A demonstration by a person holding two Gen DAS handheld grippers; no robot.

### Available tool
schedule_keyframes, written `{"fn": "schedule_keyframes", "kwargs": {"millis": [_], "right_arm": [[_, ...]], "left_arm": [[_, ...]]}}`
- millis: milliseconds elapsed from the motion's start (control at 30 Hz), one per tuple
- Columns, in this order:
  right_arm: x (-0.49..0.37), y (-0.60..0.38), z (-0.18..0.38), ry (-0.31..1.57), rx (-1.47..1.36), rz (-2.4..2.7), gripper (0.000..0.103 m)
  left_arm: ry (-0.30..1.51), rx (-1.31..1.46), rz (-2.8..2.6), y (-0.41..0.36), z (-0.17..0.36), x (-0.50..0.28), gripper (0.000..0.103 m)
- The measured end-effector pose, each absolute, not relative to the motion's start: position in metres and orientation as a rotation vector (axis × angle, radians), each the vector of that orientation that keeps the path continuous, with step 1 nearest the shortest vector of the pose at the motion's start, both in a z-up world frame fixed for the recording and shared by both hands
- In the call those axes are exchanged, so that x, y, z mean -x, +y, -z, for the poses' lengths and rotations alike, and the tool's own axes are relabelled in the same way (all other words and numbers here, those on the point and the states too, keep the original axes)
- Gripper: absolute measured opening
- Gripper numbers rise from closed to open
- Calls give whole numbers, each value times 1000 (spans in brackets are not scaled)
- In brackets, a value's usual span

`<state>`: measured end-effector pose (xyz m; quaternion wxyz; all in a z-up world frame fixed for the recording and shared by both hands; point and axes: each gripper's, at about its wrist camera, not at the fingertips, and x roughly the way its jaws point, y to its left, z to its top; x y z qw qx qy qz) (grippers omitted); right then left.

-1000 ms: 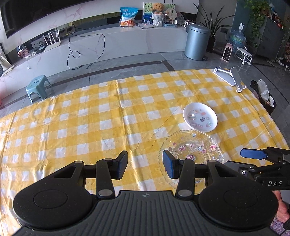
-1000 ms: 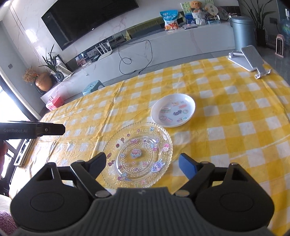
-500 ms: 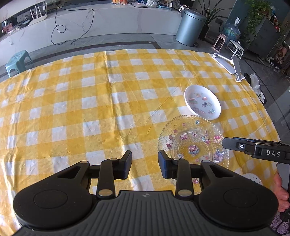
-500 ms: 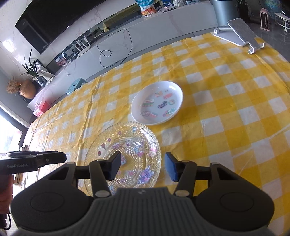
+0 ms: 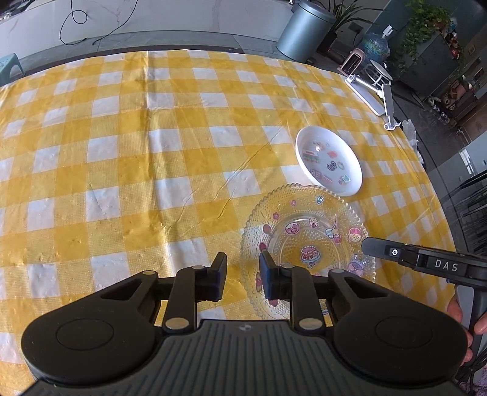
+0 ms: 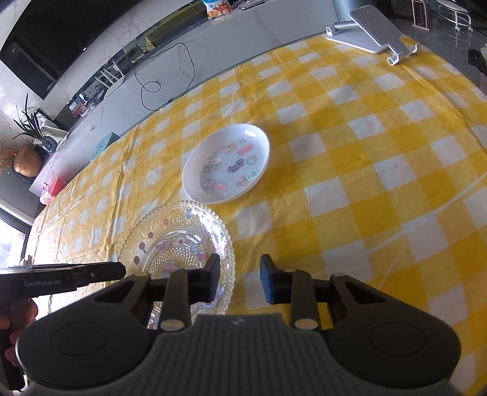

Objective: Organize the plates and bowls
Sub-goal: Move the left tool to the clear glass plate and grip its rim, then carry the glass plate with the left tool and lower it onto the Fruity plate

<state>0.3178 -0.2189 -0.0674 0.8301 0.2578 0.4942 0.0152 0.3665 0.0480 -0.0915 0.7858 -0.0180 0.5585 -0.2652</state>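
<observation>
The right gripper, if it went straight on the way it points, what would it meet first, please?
Probably the right rim of the glass plate, which lies by the right gripper; depth is unclear. The white plate sits farther off.

both wrist views look steeply down, close over the table; both show the glass plate (image 5: 307,240) (image 6: 178,240).

Two plates on the tablecloth (image 5: 127,170): one clear glass plate (image 5: 307,240), one white plate (image 5: 330,164); plus one grey stand (image 6: 369,33), one bin (image 5: 306,29), two grippers in view.
</observation>
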Motion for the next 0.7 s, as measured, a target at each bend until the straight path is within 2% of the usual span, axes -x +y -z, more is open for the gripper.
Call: {"fn": "schedule_keyframes", "kwargs": {"millis": [267,400,700], "right_arm": [[-318,-216,70,1057,-565,-39,18],[-317,-216,72,1064,-588,-50,9],[-316,-218,75,1057,-638,-48,8]], "left_arm": [[1254,14,600,42,95,-376,17],[1276,11,598,36,97,-376,15],[1353,-11,510,22,94,-383,16]]}}
